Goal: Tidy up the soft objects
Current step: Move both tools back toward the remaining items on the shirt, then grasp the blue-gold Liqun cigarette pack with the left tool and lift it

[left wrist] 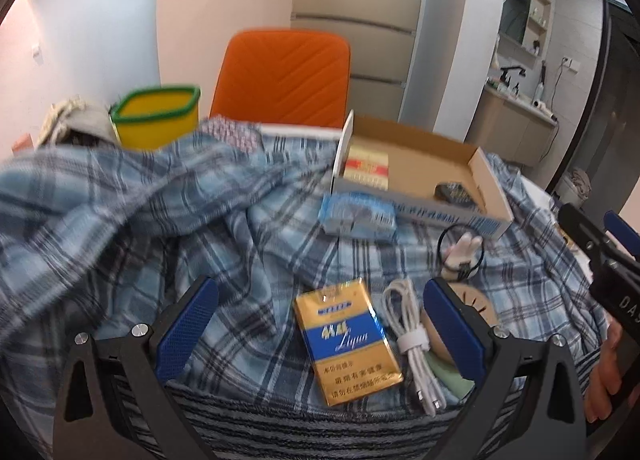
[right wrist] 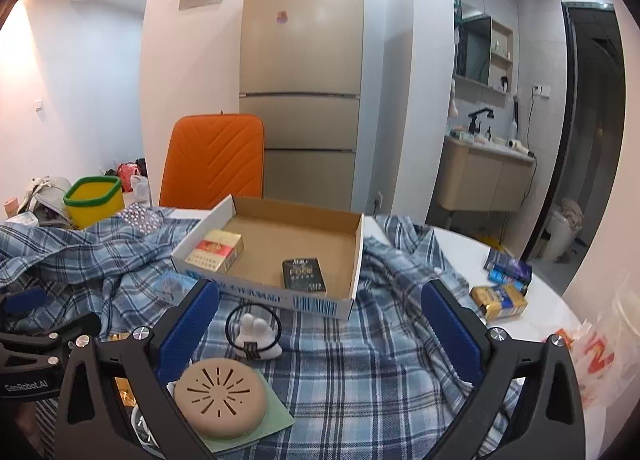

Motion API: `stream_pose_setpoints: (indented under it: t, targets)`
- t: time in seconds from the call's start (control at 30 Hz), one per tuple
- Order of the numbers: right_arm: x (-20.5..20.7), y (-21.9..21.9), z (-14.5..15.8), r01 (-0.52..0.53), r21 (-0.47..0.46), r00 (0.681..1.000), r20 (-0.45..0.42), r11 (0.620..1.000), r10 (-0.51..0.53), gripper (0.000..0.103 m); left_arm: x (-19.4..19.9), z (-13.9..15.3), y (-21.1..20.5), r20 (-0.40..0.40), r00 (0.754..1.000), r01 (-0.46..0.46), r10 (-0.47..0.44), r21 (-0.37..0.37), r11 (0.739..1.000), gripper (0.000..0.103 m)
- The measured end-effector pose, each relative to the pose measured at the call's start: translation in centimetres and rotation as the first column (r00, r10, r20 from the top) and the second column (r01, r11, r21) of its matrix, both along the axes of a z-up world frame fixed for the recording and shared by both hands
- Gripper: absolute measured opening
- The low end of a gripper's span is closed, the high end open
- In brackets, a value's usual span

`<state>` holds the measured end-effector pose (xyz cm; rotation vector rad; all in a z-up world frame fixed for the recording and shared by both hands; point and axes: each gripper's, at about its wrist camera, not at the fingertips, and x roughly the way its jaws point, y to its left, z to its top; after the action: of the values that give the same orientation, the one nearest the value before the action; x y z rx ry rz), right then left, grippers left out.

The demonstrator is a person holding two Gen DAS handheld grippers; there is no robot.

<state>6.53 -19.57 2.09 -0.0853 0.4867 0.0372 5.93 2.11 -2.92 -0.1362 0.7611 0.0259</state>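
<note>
A blue plaid cloth [left wrist: 132,216] lies rumpled across the table, bunched high at the left below a yellow bin with a green rim [left wrist: 158,116]; an orange chair back [left wrist: 282,76] stands behind; the left gripper [left wrist: 320,330] hangs over the cloth with its blue pads spread wide and nothing between them; under it lies a gold and blue cigarette pack [left wrist: 347,342] reading "Liqun" above lines of Chinese print, with a coiled white cable [left wrist: 412,344] just beside it on the right; farther back, a pale blue tissue packet [left wrist: 358,216] touches the front wall of an open cardboard box [right wrist: 352,260], whose front carries blue print and a barcode; inside sit a gold and red pack [right wrist: 216,250] at the left and a black pack [right wrist: 304,275] nearer the right; the right gripper [right wrist: 320,334] is likewise wide open and empty, over a black hair tie with a white charm [right wrist: 254,334] and a tan round disc [right wrist: 220,402] on a green sheet; at the left edge of the right wrist view the other tool's body reads "GenRobot.AI".
</note>
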Motion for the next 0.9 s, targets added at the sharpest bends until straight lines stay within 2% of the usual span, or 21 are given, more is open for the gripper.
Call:
stream_pose_setpoints:
  t: [0.2,0.4,0.6,0.73,0.9]
  targets:
    - [0.6,0.0,-1.3,0.009,-0.022,0.999,-0.037,1.0,-0.01,0.103,0.9,-2.3,0.7,-0.11,0.993,-0.038,0.028,-0.084,0.996,0.102]
    - [0.8,0.5,-1.9,0.009,-0.048,0.999,-0.052,0.999,-0.011,0.103,1.5,-3.9,0.7,-0.184,0.983,-0.031,0.011,-0.109,0.994,0.086]
    - [1.0,0.8,-2.3,-0.023,-0.045,0.996,-0.082,0.999,0.019,0.103,1.6,-4.3,0.3,-0.203,0.979,-0.006,-0.018,-0.113,0.994,0.084]
    - [1.4,0.4,-2.9,-0.006,-0.022,0.994,-0.113,1.0,0.004,0.103,1.9,-5.2,-0.5,-0.258,0.963,0.05,-0.078,-0.115,0.992,0.074]
    - [1.3,0.4,-2.9,0.0,-0.026,0.995,-0.103,1.0,-0.003,0.103,1.7,-5.1,-0.5,-0.254,0.964,0.056,-0.081,-0.104,0.993,0.065]
